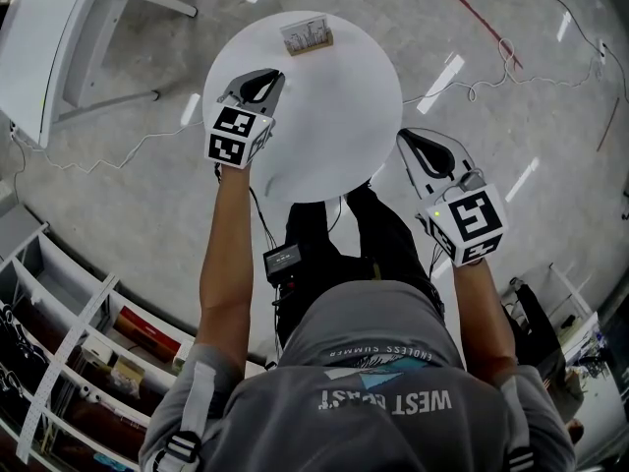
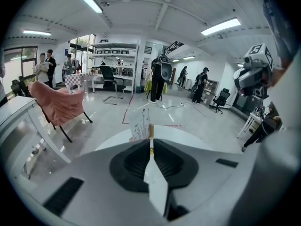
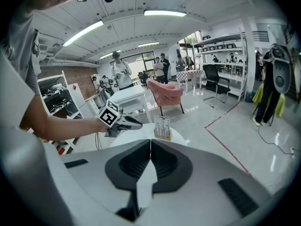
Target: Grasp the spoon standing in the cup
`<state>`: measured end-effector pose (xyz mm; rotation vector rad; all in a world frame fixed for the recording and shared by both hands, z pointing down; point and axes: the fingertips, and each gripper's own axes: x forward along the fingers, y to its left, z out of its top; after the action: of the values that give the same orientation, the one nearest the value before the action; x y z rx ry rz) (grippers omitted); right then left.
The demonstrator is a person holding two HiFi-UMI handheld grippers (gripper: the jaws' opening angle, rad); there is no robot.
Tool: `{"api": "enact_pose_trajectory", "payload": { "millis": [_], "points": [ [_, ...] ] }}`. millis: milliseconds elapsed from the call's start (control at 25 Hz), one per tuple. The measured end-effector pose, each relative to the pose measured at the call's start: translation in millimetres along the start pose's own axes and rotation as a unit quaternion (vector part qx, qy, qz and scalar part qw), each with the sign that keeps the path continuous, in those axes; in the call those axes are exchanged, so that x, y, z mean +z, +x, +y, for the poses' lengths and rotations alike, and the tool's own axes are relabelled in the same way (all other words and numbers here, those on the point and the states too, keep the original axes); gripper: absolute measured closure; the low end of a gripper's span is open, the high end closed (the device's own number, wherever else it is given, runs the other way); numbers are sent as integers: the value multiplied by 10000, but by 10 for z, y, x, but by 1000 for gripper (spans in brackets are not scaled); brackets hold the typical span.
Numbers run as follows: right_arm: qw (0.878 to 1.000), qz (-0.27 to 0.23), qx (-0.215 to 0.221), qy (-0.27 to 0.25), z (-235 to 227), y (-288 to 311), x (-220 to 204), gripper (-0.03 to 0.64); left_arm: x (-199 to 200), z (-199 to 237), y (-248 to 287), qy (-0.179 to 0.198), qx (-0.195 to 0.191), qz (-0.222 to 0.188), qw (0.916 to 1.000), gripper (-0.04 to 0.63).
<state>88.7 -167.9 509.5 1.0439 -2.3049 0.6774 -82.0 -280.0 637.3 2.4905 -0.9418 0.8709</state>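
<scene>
1. Right gripper at desk's near edge, fingers pressed together, empty.
2. Left gripper over desk's left side, fingers together, empty.
3. Cup at desk's far edge; spoon indistinct.
4. Approach step, probably; next: spread fingers, reach cup.

Small stand at the far edge of the round table: too small to tell what stood in it.
Stand's bottom part, left gripper view: hidden behind the left gripper.
Shelves left of the round table: cut off by the picture's edge.
White desk far left of the round table: cut off at the corner.
</scene>
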Motion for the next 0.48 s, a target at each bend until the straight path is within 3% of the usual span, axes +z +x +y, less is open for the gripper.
{"api": "enact_pose_trajectory", "payload": {
  "millis": [240,480],
  "points": [
    [10000,-9,0,-10,25,11,11,614,1,27,-108,70,112,15,9999,568],
    [10000,10,-11,-30,34,11,-11,614,-85,-12,-70,30,29,283,9996,507]
  ]
}}
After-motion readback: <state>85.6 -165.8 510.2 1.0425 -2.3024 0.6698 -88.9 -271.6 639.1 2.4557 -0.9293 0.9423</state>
